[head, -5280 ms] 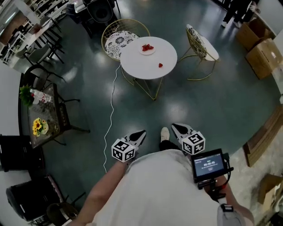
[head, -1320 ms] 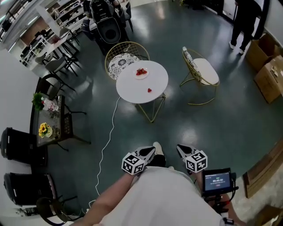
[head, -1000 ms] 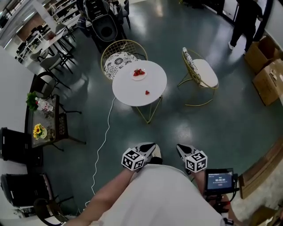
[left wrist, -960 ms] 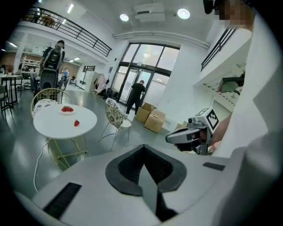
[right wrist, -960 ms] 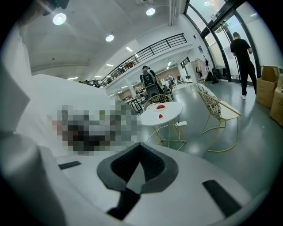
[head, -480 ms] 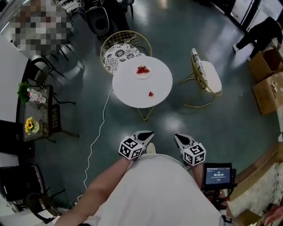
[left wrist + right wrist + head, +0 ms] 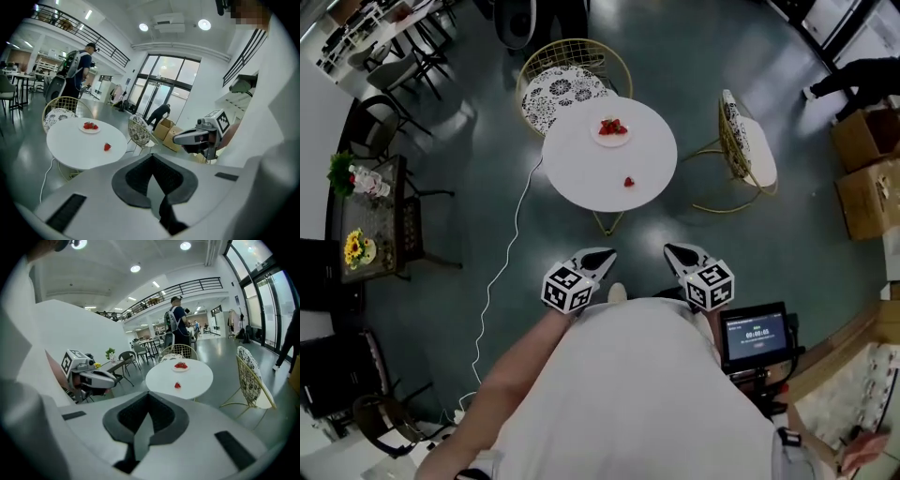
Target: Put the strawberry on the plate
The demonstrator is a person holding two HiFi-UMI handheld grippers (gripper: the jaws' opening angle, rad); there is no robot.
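A lone red strawberry (image 7: 628, 182) lies on the round white table (image 7: 581, 169), near its front edge. Behind it stands a small white plate (image 7: 612, 130) with several strawberries on it. Both grippers hover over the floor, well short of the table, pointing at it. My left gripper (image 7: 602, 254) is shut with nothing in it, and so is my right gripper (image 7: 672, 251). In the left gripper view the strawberry (image 7: 107, 146) and plate (image 7: 89, 128) lie far ahead. The right gripper view shows the strawberry (image 7: 177, 385) in front of the plate (image 7: 180, 367).
Two gold wire chairs flank the table, one behind (image 7: 572, 80), one at the right (image 7: 748, 150). A white cable (image 7: 499, 281) runs over the floor to the left. A dark side table with flowers (image 7: 366, 225) stands far left. Cardboard boxes (image 7: 867, 197) and a person (image 7: 862, 75) are at the right.
Both grippers have moved forward towards the table, which now looks a little nearer. Both jaws stay shut and hold nothing.
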